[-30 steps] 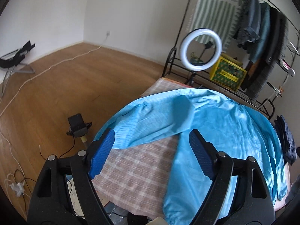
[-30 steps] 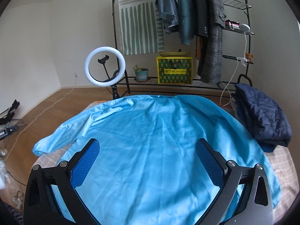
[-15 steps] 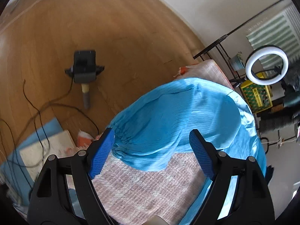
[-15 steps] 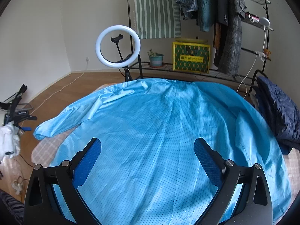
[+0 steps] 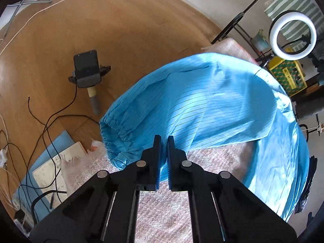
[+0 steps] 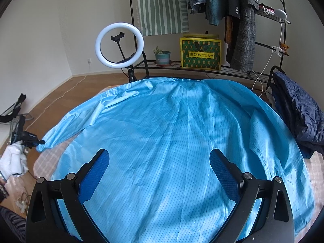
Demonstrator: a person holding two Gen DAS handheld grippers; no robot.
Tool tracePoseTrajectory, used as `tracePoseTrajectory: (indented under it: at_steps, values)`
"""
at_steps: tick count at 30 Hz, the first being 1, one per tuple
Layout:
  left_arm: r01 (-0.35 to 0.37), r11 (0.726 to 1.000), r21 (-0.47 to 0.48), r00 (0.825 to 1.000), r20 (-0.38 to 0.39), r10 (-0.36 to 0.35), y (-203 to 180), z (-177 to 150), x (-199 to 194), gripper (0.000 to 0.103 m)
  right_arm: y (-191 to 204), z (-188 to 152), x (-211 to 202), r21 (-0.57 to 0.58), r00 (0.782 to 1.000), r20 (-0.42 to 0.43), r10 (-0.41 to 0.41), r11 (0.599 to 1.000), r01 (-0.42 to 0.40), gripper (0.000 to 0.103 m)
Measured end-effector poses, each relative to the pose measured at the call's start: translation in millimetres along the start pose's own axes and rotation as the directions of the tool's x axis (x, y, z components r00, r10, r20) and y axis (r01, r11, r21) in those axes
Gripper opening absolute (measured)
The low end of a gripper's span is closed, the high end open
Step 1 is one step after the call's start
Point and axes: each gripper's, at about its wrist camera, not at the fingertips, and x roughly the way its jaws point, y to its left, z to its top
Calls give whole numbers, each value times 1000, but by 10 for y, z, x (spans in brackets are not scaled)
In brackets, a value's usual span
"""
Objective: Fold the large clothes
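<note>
A large light-blue pinstriped garment (image 6: 172,133) lies spread back-up across the bed. Its left sleeve (image 5: 182,109) stretches to the bed's corner and ends in a gathered cuff (image 5: 113,129). My left gripper (image 5: 164,139) points steeply down at the sleeve's lower edge just behind the cuff; its jaws are closing, almost together, with the sleeve fabric pinched between the pads. In the right wrist view that gripper (image 6: 30,138) shows at the sleeve's tip, held by a white-gloved hand (image 6: 12,162). My right gripper (image 6: 160,158) hovers open over the garment's lower back, nothing between its fingers.
A checked cover (image 5: 162,212) lies on the bed. A ring light (image 6: 119,45) and a clothes rack (image 6: 232,20) stand behind it. A folded navy jacket (image 6: 297,113) sits at the right edge. Cables, papers (image 5: 48,174) and a phone on a stand (image 5: 87,70) occupy the wooden floor.
My left gripper dropped and tilted down to the sleeve's cuff end, then went from wide open to closed on the fabric. The right gripper sank slightly, still open.
</note>
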Motion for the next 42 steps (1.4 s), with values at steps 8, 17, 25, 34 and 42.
tracePoseTrajectory:
  at_steps: [8,17,25,34,42]
  values:
    - [87,992,87,992,84,-94,-324,-106,-375,0,-105,-27,-85,21,1000,1,-5,1000,5,99]
    - [98,935,340,992,43,-120,-984,-656,-534,0,-133,-38,-162,20,1000,18,-11,1000,11,99]
    - [64,997,43,992,109,-68,-85,-166,-475,69,-100,-62,-169,2,1000,12,0,1000,0,99]
    - [91,992,-91,996,2,-91,422,36,223,69,-61,-134,2,-11,999,-36,-13,1000,13,99]
    - [73,997,32,996,-44,-72,143,-61,370,3,-93,-136,56,-4,998,-54,-18,1000,18,99]
